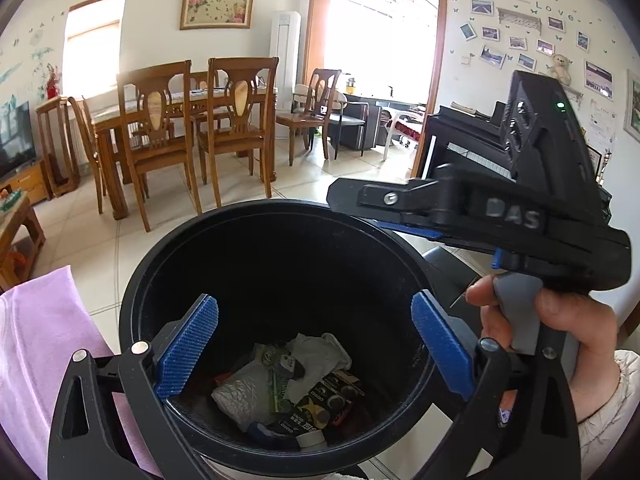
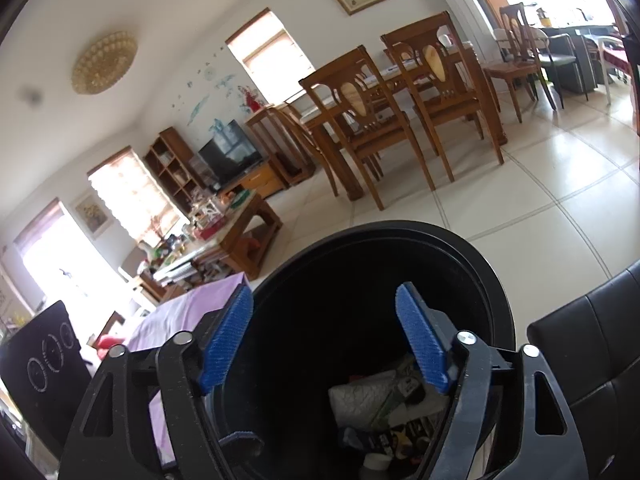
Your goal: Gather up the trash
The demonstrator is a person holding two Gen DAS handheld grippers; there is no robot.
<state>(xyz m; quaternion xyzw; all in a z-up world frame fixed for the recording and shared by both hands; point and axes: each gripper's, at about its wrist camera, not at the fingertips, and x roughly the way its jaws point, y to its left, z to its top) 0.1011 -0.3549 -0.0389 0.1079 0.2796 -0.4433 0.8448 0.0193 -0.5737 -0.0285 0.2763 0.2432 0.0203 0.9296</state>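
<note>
Above a black trash bin (image 1: pixel 132 300) holding wrappers (image 1: pixel 240 394), the left gripper (image 1: pixel 316 344) and right gripper (image 2: pixel 324 340) gape wide, empty.

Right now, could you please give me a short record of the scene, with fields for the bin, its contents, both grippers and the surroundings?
bin: black round bin, open top, on tiled floor
contents: crumpled white paper, silvery wrapper, battery card, other small scraps
left gripper: open, over the bin mouth, nothing between the fingers
right gripper: open, over the bin, empty; held in a hand
beside bin: purple cloth, black seat
background: wooden table and chairs
</note>
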